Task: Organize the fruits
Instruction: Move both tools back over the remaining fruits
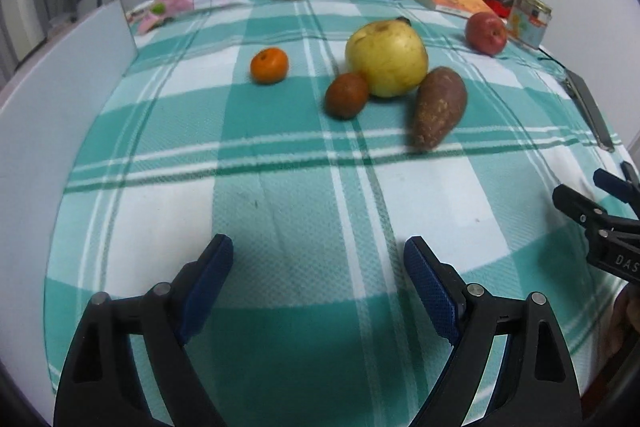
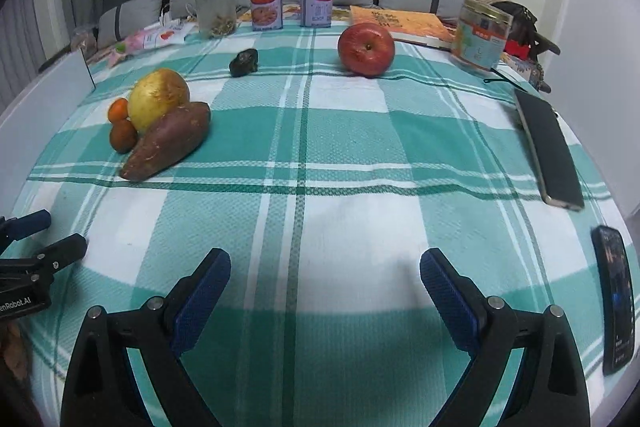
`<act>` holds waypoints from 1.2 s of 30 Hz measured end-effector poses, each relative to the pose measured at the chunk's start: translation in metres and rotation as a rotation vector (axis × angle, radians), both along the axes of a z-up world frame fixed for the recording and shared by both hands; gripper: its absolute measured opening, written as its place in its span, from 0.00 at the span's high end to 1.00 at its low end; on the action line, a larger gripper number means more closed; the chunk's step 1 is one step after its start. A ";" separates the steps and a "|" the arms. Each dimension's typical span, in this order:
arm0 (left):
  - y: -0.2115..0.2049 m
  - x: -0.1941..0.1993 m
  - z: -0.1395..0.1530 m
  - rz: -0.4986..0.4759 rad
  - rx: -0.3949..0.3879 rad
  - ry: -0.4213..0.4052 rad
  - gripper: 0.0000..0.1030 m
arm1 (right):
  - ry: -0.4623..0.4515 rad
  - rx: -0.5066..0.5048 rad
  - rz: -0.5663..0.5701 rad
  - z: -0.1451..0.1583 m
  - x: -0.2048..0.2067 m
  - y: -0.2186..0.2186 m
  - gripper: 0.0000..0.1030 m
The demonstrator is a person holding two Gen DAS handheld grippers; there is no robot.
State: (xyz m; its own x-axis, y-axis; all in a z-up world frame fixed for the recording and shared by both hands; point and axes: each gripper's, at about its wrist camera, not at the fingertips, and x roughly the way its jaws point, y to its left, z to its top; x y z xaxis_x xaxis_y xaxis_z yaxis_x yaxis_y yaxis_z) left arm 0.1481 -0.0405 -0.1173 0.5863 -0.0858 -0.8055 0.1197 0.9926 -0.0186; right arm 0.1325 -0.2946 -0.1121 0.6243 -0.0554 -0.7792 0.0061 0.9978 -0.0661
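Both tongs, left tongs (image 1: 318, 283) and right tongs (image 2: 325, 297), are gaping wide and empty over the bed (image 2: 360, 227), presumably readying for the apple (image 2: 366, 49) sitting apart from the fruit cluster.

Yellow pomelo (image 1: 386, 58), brown fruit (image 1: 346, 95), sweet potato (image 1: 439, 107) clustered touching; tangerine (image 1: 269, 65), red apple (image 1: 485, 33) apart.

My checked cloth (image 2: 320, 155) looks soft and bumpy. On it, my apple (image 2: 366, 49) is shiny; the sweet potato (image 2: 168, 141) looks rough.

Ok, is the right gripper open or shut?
Open: the right gripper has its jaws wide apart over the checked cloth, nothing between them.
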 end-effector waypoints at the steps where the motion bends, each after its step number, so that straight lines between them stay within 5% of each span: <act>1: -0.001 0.001 -0.001 0.002 0.003 0.001 0.12 | 0.006 0.004 -0.002 -0.002 0.002 0.000 0.07; 27: -0.002 0.001 -0.004 0.018 0.016 -0.013 0.06 | 0.040 0.039 -0.034 -0.011 0.006 -0.006 0.01; 36: 0.013 0.045 0.015 -0.080 -0.135 0.041 0.08 | 0.039 0.039 -0.034 -0.012 0.006 -0.006 0.01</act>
State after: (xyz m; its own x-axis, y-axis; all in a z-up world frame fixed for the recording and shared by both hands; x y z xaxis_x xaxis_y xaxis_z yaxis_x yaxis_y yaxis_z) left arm 0.1928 -0.0271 -0.1027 0.5397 -0.2400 -0.8069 0.1950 0.9681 -0.1575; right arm 0.1385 -0.3010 -0.1237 0.5914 -0.0453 -0.8051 0.0385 0.9989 -0.0279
